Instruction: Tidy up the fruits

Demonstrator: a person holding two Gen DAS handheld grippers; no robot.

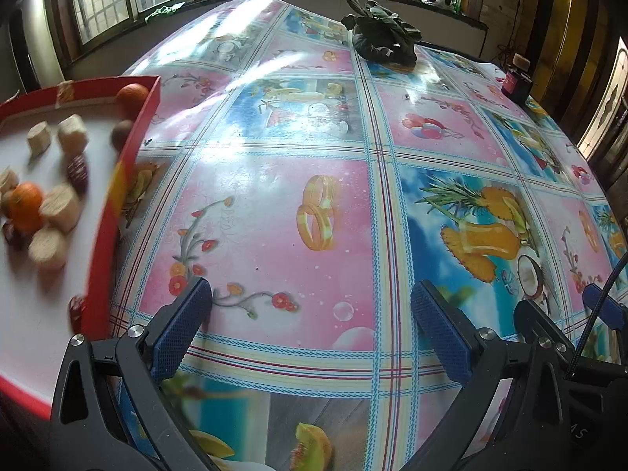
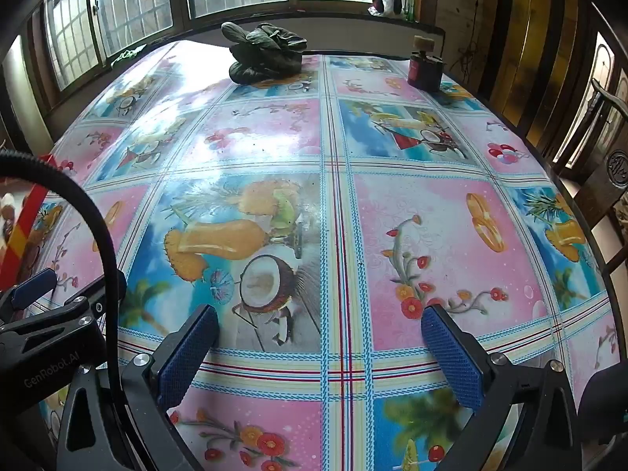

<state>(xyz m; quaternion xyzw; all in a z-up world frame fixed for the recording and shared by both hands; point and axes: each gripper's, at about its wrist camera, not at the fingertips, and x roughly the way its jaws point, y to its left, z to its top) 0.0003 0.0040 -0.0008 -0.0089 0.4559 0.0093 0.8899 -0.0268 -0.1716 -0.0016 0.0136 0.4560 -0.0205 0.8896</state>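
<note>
Fruits sit in one red tray (image 1: 147, 110) at nine o'clock on the bench (image 1: 314, 196): two oranges (image 1: 25, 206), about five pale cylinders. Left gripper (image 1: 312, 296) and right gripper (image 2: 320, 325) both gape wide, empty.

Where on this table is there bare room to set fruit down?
Free: the wide tablecloth stretch between the red tray and the dark jar, short of the dark cloth bundle. Crowded: the tray's floor, with oranges, pale chunks and small dark fruits.
</note>
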